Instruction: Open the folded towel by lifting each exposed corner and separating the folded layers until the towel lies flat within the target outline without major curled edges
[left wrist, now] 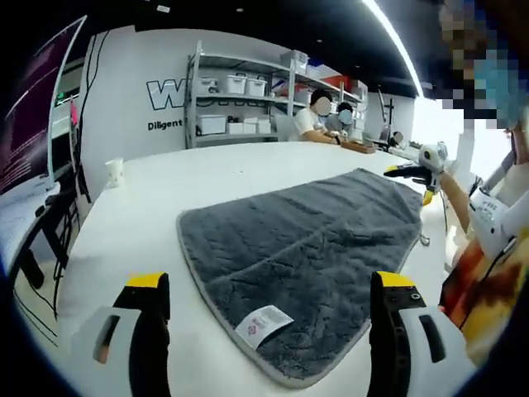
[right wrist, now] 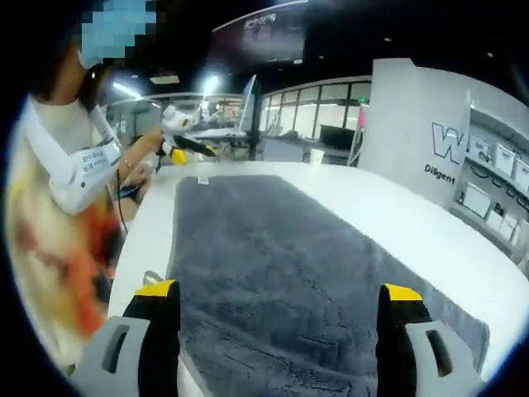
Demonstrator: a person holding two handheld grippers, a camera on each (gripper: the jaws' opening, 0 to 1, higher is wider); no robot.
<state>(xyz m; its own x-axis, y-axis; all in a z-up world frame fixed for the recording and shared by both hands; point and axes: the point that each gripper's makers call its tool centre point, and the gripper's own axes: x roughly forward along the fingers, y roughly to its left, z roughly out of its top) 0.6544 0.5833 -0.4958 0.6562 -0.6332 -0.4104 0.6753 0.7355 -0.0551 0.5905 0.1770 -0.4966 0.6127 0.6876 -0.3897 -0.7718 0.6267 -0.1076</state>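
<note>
Lying spread across the white desk (left wrist: 132, 215), the grey towel (left wrist: 306, 248) sits flat with a pale stitched edge, and a white care label (left wrist: 263, 324) rests on its near corner in the left gripper view. From the right gripper view the towel (right wrist: 273, 273) runs lengthways away from the camera, one long edge near the desk's side where the person stands. The left hand-held gripper (left wrist: 269, 310) is wide open with nothing between its yellow-tipped jaws, poised just above that labelled corner. The right hand-held gripper (right wrist: 279, 318) is likewise spread wide and empty above the towel's opposite end. A paper cup (left wrist: 114, 172) stands well apart on the desk, and shelves (left wrist: 240, 99) with white bins line the far wall.
</note>
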